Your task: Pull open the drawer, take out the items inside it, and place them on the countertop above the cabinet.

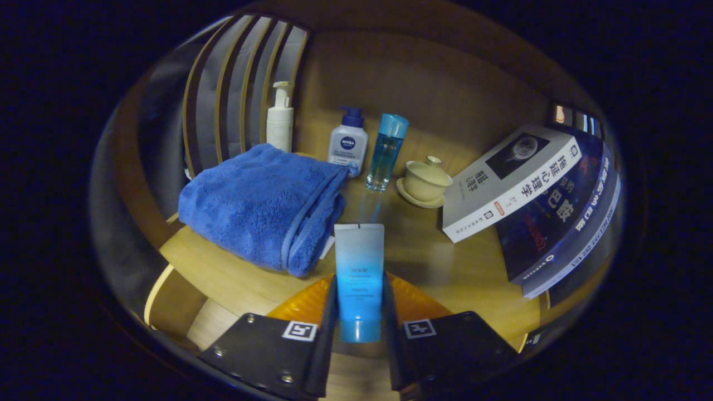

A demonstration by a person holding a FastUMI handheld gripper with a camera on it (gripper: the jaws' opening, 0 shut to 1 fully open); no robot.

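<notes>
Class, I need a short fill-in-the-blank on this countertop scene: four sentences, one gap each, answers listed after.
1. The tongs are shut on a blue ____.
2. The folded towel is ____ in colour.
3. The lidded cup sits on a ____.
4. Between the white pump bottle and the cup stands a slim bottle with a ____ cap.

Missing words: tube; blue; saucer; blue

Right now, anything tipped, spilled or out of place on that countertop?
Nothing spilled or tipped. The books lie fanned askew, sliding off one another. The gripper jaws clamp the blue tube; towel, bottles and lidded cup sit orderly.
</notes>
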